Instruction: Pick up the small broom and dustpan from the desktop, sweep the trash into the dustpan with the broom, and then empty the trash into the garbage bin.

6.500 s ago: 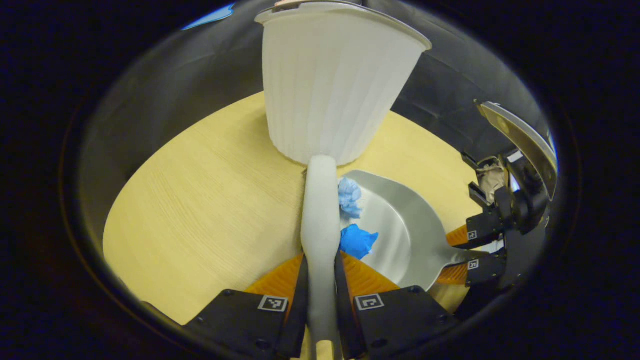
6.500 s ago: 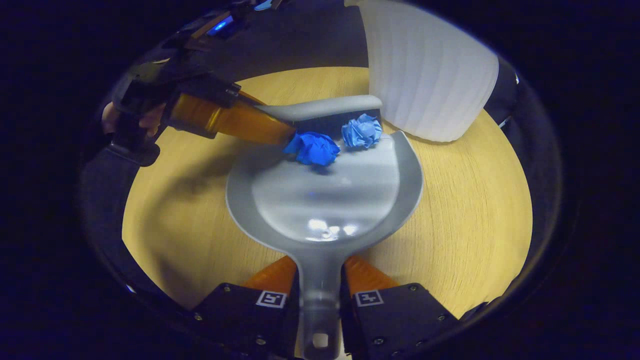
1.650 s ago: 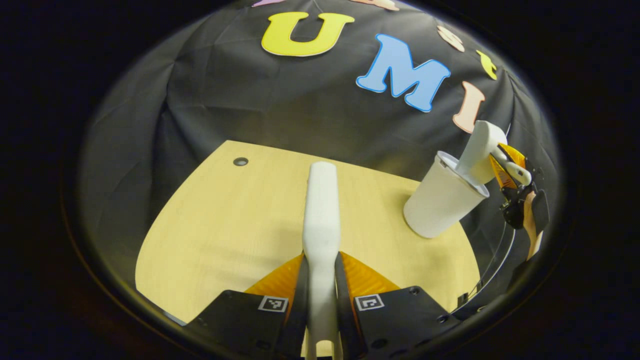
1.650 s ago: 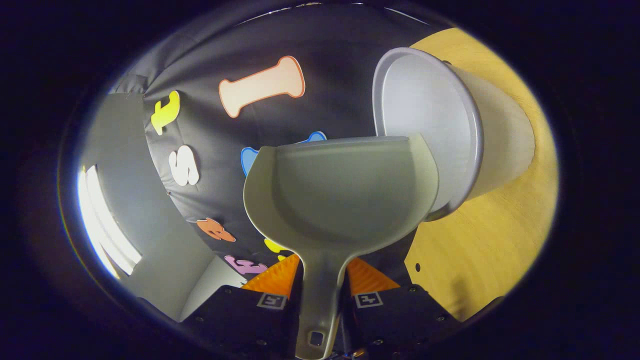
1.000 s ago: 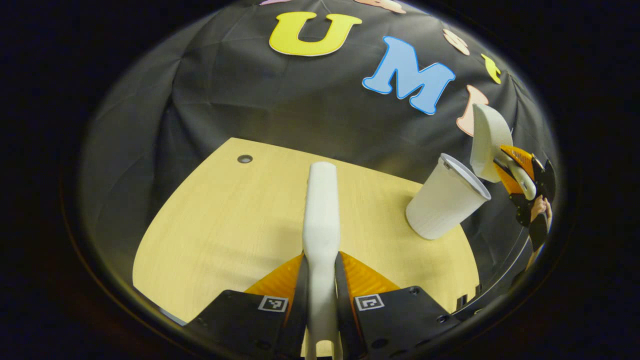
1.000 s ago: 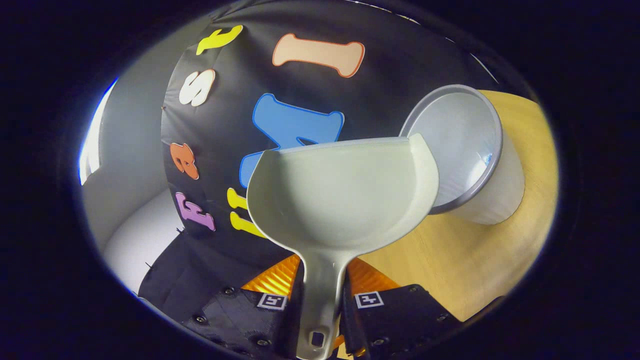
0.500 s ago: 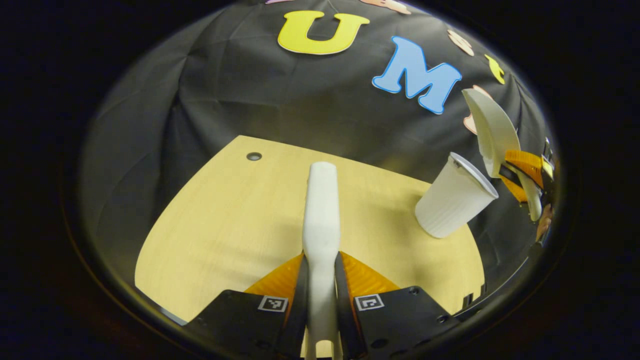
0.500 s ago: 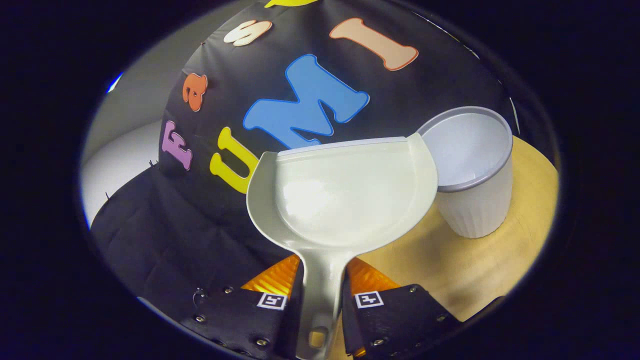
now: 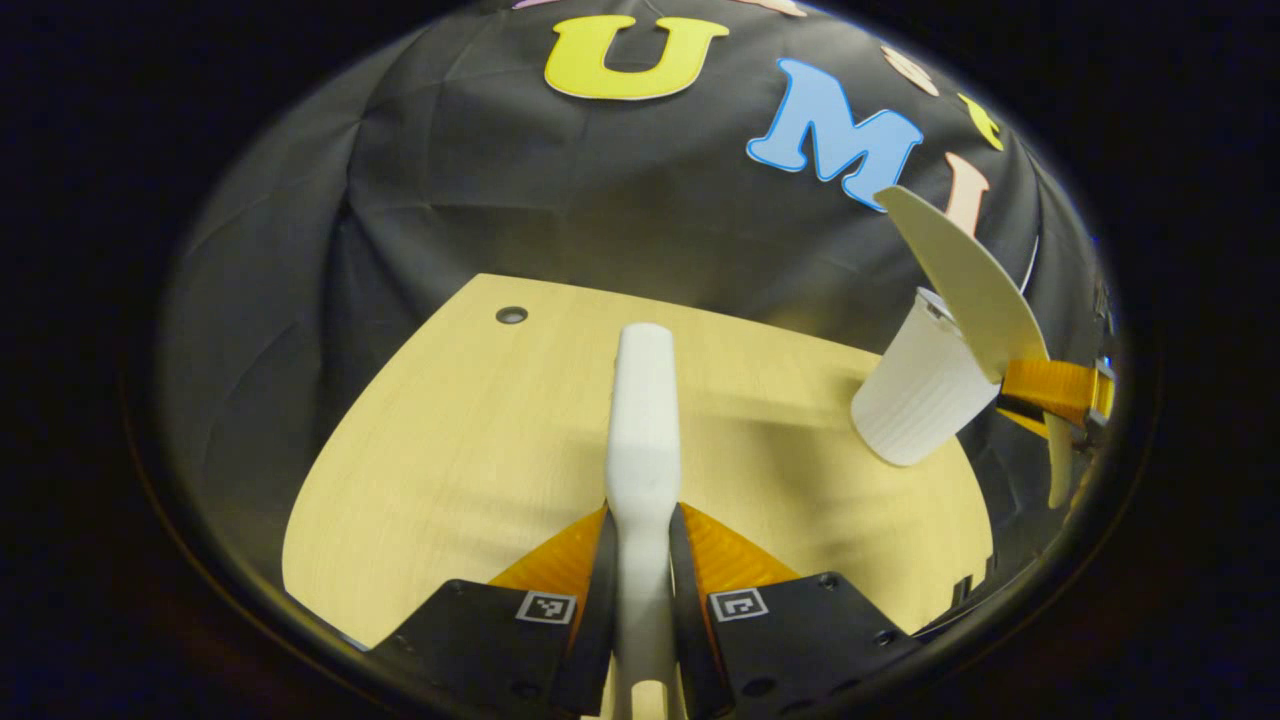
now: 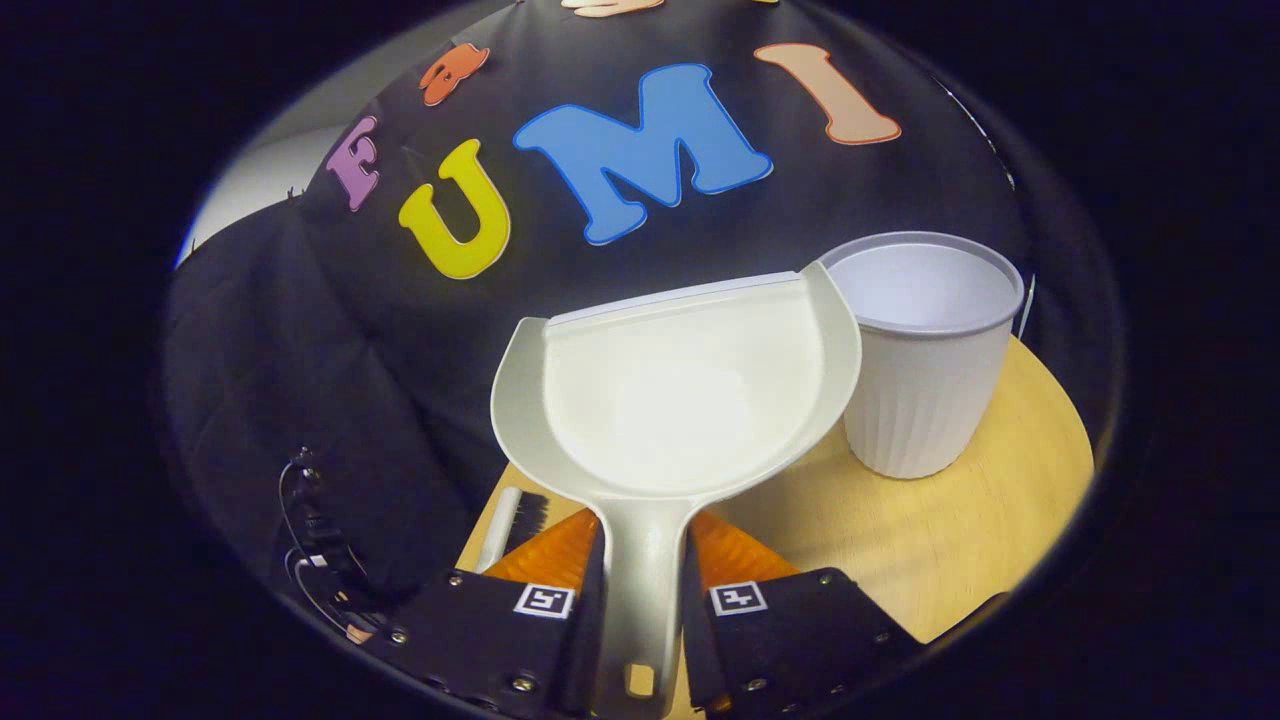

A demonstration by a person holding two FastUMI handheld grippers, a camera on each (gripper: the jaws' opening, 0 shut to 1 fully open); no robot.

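Standing beside the raised dustpan (image 10: 680,400), the garbage bin (image 10: 925,385) crowds it; jaws clamp dustpan handle and broom (image 9: 642,440).

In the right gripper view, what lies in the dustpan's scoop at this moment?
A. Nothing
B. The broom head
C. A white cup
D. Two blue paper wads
A: the dustpan held in the right tongs shows a bare scoop beside the bin.

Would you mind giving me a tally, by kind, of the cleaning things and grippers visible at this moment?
Brooms: 1, the small broom
Dustpans: 1, the dustpan
Bins: 1, the garbage bin
Grippers: 2, the left gripper and the right gripper
Total: 5
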